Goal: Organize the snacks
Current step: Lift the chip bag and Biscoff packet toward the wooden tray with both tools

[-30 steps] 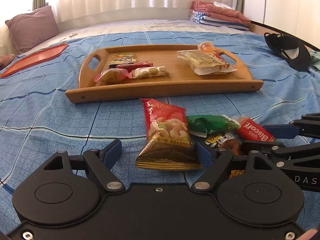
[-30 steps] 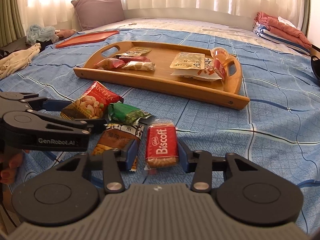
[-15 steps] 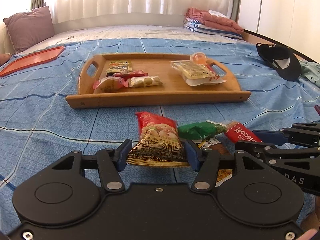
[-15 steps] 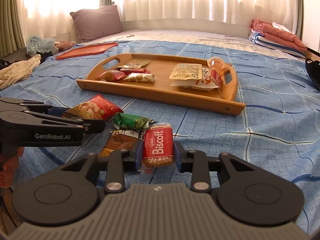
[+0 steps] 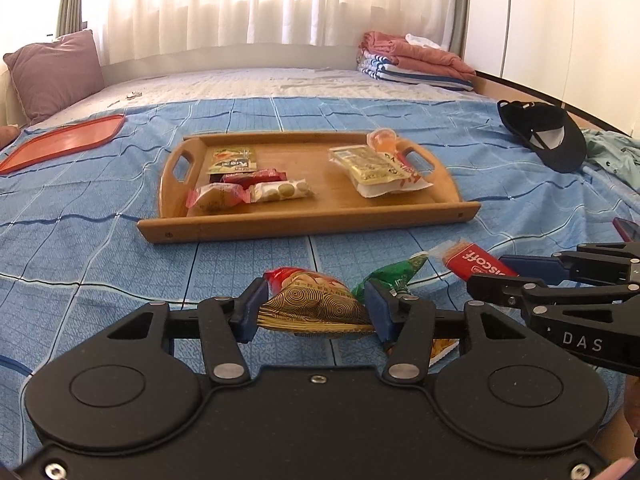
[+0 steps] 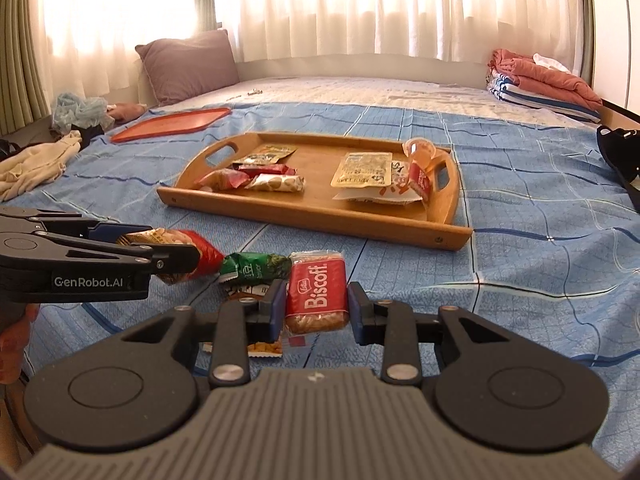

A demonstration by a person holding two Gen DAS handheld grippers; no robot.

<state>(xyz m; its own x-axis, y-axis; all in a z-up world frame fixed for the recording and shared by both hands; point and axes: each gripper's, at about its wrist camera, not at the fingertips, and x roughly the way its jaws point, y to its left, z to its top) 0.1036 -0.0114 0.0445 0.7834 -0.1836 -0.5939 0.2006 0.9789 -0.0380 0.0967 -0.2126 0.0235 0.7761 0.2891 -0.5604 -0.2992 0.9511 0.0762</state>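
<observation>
Snacks: approx. seven already on wooden tray [image 5: 312, 224]. Short of tray, left gripper [image 5: 314, 312] jaws just closed onto nut bag [image 5: 312, 304]; right gripper [image 6: 316, 310] clamps Biscoff pack [image 6: 318, 292]. Green packet [image 6: 256, 270] & orange packet [image 6: 262, 348] still on bedspread near tray.

The left gripper [image 5: 314, 312] points forward and a little down; its jaws have just been closing and now press on both sides of a snack bag. The right gripper [image 6: 317, 306], just beside it, is clamped on a biscuit pack.
</observation>
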